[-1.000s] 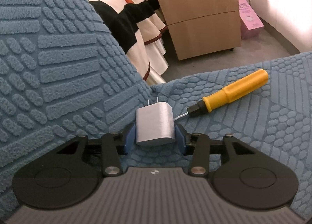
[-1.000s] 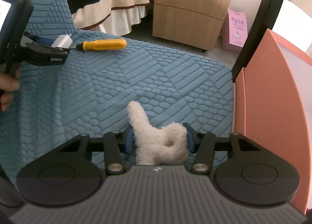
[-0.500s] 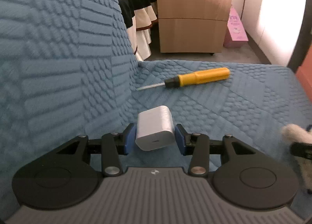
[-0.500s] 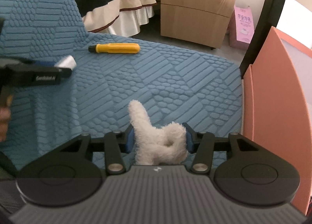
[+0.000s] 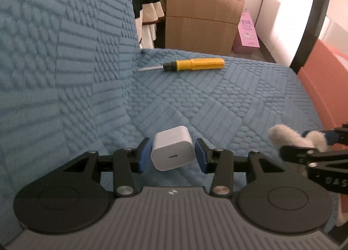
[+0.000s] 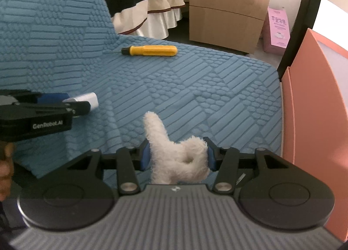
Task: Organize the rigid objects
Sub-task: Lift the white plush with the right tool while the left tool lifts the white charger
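My left gripper (image 5: 173, 154) is shut on a white charger plug (image 5: 171, 152) and holds it above the blue sofa seat (image 5: 228, 102), its port face towards the camera. In the right wrist view that same left gripper (image 6: 83, 103) enters from the left with the charger plug (image 6: 87, 98) at its tip. A white fluffy plush toy (image 6: 174, 158) sits in my right gripper (image 6: 177, 157), which is shut on it. From the left wrist view, the right gripper (image 5: 308, 141) and the plush toy (image 5: 282, 135) show at the right edge. A yellow-handled screwdriver (image 5: 195, 64) lies at the back of the seat.
The sofa backrest (image 5: 65, 54) rises on the left. A salmon-coloured box wall (image 6: 315, 119) stands right of the seat, beside a black curved pole (image 6: 304, 10). Beyond the sofa are a wooden drawer cabinet (image 5: 202, 10), a pink carton (image 5: 246, 32) and a striped bedcover (image 6: 141, 0).
My left gripper has carried the charger plug away from the screwdriver and towards the right gripper, rolling as it went. The right gripper has shifted slightly with the plush toy still in it.
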The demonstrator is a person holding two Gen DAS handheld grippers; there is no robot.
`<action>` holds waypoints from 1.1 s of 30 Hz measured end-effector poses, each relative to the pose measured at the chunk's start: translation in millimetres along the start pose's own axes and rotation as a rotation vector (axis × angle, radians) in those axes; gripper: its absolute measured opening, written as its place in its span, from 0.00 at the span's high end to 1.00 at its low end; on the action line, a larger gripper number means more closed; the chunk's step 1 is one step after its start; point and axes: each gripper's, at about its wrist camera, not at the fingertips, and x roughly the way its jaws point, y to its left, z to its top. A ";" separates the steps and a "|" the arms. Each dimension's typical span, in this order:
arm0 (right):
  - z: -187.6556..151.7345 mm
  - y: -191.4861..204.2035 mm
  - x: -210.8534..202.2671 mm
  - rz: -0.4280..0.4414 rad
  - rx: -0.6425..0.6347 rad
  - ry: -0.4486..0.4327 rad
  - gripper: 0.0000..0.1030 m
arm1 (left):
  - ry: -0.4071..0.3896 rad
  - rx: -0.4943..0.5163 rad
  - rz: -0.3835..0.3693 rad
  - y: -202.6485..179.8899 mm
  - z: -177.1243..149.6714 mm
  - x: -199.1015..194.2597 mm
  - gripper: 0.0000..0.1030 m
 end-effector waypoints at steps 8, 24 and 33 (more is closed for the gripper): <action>-11.0 15.0 5.2 -0.004 -0.034 0.028 0.49 | 0.004 -0.054 -0.031 -4.1 -14.2 -8.1 0.51; -14.8 1.2 10.2 0.065 0.008 0.032 0.36 | 0.103 -0.115 -0.120 4.5 -11.5 -2.5 0.37; -13.2 4.1 10.4 0.070 -0.029 0.041 0.52 | 0.113 -0.145 -0.120 6.8 -11.3 4.2 0.37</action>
